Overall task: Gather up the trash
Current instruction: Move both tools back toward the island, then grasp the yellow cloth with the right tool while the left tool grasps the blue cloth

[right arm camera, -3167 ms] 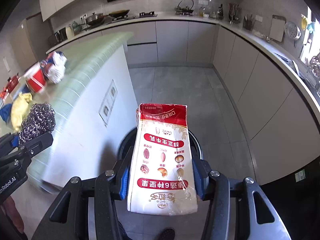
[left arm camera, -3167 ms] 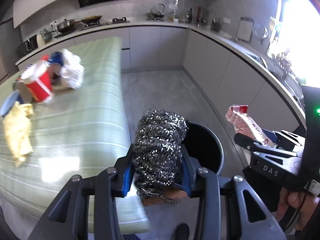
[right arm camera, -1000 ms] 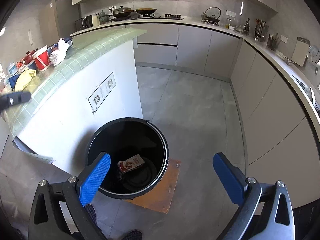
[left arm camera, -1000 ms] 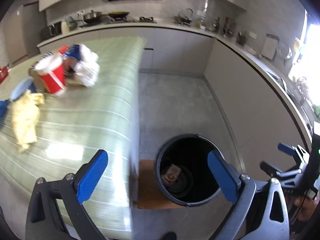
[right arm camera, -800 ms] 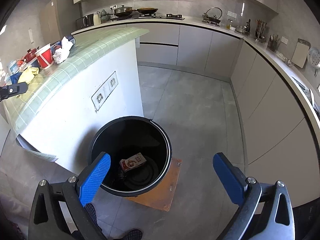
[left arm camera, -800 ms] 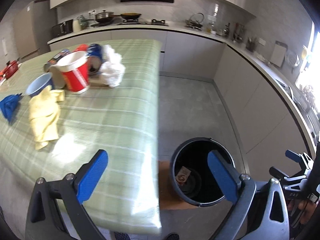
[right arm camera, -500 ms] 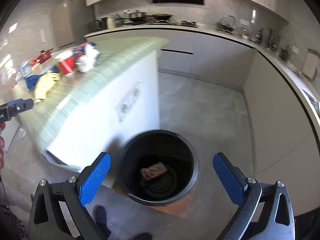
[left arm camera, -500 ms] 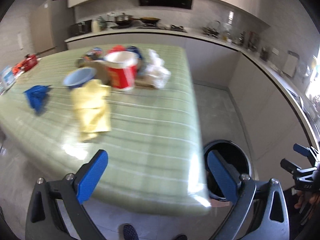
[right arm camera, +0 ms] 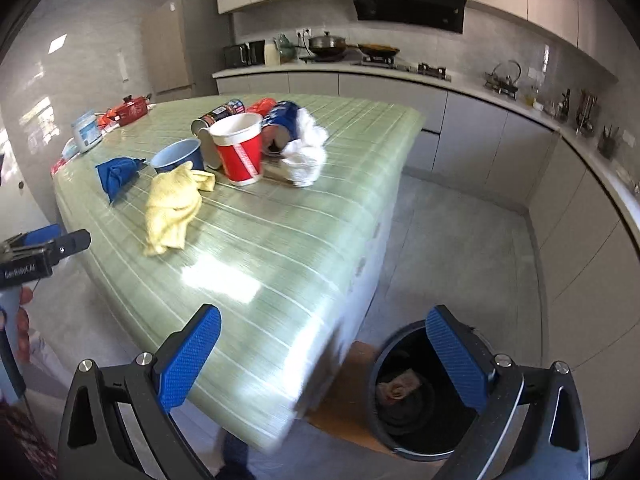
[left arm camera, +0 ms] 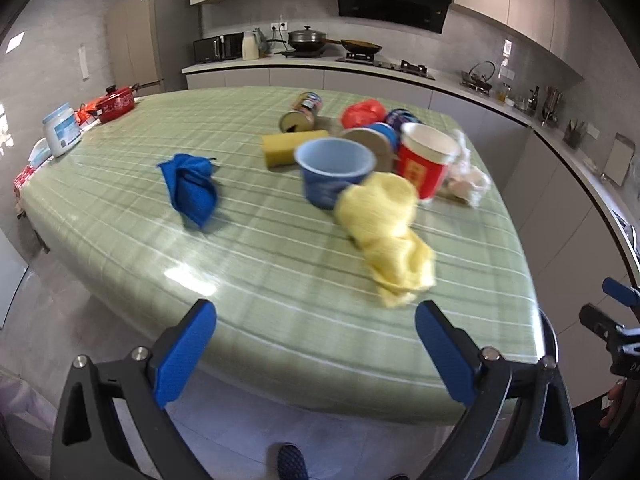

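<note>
- Facing the green-checked table [left arm camera: 280, 248], the left gripper [left arm camera: 316, 344] had its jaws spread wide with nothing between them; the right gripper [right arm camera: 324, 356] was likewise spread and empty.
- The trash sat ahead of both sets of jaws and well apart from them: a yellow cloth [left arm camera: 388, 236] nearest, just beyond the left gripper's right-hand jaw, then a blue cup [left arm camera: 334, 172], a red cup [left arm camera: 424, 162], a crumpled white tissue [right arm camera: 306, 154], cans [left arm camera: 306, 110] and a sponge [left arm camera: 290, 146] crowded together farther on.
- A blue cloth [left arm camera: 190, 188] lay alone, ahead of the left jaw and off to its left.
- The bin [right arm camera: 408, 396] stood on the floor beside the table's corner, showing low between the right gripper's jaws, close to its right-hand one, with some waste already at the bottom.
- Risk, as a judgement: the yellow cloth touched the blue cup, so dragging the cloth could tip the cup or knock the red cup into the cans.
- A soft cloth pinched at one corner could trail and snag, or slip out before reaching the bin.
- Both grippers going for the same cluster could collide.
- The red pot [left arm camera: 116, 98] and white jar [left arm camera: 62, 130] at the far left looked like keepers; grabbing them would be a mistake.
- The view was blurred, so aim could be off.
</note>
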`<state>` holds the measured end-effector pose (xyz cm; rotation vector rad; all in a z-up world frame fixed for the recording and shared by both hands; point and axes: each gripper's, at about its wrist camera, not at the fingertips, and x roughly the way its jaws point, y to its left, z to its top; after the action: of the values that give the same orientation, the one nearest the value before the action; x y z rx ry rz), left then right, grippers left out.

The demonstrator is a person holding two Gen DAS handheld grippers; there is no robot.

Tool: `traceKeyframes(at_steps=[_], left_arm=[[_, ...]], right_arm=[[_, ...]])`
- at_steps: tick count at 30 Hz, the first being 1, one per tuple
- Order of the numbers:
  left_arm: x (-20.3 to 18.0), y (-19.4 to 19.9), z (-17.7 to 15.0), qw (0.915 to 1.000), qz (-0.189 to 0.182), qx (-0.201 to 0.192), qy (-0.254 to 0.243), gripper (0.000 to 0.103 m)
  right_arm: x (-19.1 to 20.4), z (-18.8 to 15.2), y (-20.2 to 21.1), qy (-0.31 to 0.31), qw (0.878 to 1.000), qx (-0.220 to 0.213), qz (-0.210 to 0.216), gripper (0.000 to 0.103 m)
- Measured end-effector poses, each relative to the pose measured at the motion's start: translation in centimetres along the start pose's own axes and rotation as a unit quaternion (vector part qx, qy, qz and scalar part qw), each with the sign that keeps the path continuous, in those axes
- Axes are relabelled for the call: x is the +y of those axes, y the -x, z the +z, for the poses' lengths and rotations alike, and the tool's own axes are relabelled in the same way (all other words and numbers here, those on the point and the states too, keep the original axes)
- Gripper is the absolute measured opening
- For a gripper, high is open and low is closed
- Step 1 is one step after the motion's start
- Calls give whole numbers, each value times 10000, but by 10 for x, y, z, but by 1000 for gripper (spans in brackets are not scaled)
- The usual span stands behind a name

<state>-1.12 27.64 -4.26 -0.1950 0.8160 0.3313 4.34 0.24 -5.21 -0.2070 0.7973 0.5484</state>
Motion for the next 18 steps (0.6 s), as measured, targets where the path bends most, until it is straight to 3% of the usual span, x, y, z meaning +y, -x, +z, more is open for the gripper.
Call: traceKeyframes(at_steps=[10, 18], left_arm=[[51, -42, 43, 9977, -530, -96, -409, 98], [85, -73, 65, 9962, -641, 28, -588, 93]], right_arm=[[77, 38, -43, -280, 9992, 99, -281, 103], [120, 61, -69, -540, 9982, 197, -183, 103]])
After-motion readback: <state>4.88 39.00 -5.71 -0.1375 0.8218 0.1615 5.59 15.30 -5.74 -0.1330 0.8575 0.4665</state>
